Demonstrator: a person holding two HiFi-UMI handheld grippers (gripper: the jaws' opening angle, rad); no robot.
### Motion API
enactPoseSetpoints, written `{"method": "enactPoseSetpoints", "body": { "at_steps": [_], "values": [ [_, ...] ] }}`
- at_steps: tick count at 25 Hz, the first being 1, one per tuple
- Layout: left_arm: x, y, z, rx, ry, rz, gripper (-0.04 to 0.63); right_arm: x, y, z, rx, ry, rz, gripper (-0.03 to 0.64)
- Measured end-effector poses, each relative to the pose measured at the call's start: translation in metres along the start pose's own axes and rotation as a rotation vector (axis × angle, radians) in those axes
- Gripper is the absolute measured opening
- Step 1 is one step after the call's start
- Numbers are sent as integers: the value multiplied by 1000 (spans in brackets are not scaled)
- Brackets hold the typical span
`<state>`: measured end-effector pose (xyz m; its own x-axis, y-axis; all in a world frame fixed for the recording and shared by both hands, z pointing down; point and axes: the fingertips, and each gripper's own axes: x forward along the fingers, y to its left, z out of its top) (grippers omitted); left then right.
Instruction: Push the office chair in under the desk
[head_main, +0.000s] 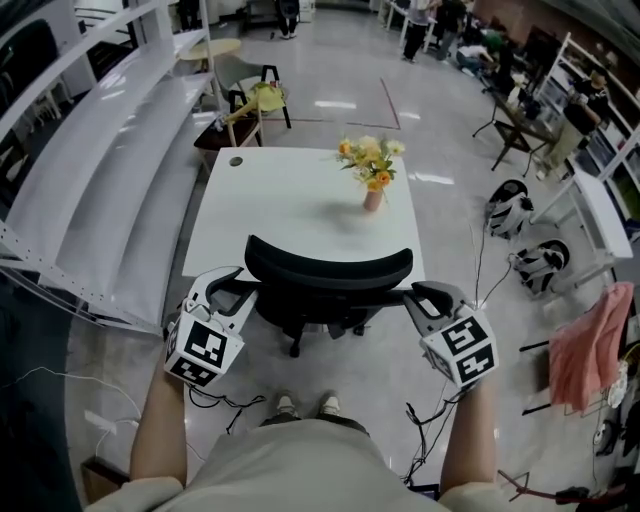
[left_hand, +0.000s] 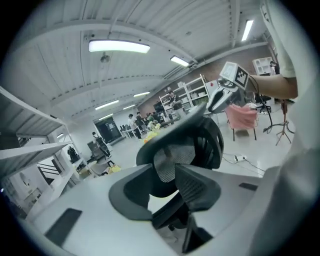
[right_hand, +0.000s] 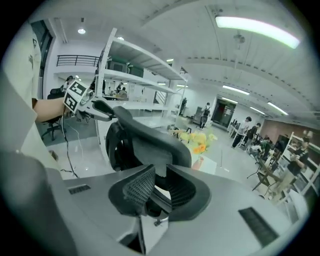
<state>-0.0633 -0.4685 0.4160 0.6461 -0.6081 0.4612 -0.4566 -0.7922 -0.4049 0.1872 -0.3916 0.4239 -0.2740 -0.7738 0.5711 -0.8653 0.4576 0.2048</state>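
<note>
A black office chair (head_main: 330, 268) stands at the near edge of the white desk (head_main: 270, 200), its curved backrest towards me. My left gripper (head_main: 238, 288) is at the backrest's left end. In the left gripper view its jaws (left_hand: 165, 192) straddle a black bar of the chair (left_hand: 172, 212), and a light gap shows beside one pad. My right gripper (head_main: 418, 297) is at the backrest's right end. In the right gripper view its jaws (right_hand: 156, 192) stand narrow, closed on a dark part of the chair (right_hand: 150, 130).
A vase of yellow flowers (head_main: 372, 165) stands on the desk. White shelving (head_main: 100, 180) runs along the left. A wooden chair (head_main: 245, 105) is beyond the desk. Bags (head_main: 510, 210) and a pink cloth (head_main: 590, 345) are at the right. Cables (head_main: 215, 400) lie by my feet.
</note>
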Motion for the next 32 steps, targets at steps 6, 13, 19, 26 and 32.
{"method": "enactPoseSetpoints", "body": {
  "at_steps": [6,13,19,26,32],
  "values": [
    [-28,2,57,-38,-144,22,121,-37,-19,67,68,-236,-95,55],
    [-61,44,126,-165,-359,181,86,-74,-33,139,81,-480,-194,52],
    [-86,73,168,-201,-488,358,46,-107,-41,183,157,-679,-287,48],
    [-113,78,188,-199,-597,427,8,-133,-25,199,185,-791,-280,25],
    [-105,69,170,-213,-562,407,8,-133,-12,186,216,-787,-230,6]
  ]
}}
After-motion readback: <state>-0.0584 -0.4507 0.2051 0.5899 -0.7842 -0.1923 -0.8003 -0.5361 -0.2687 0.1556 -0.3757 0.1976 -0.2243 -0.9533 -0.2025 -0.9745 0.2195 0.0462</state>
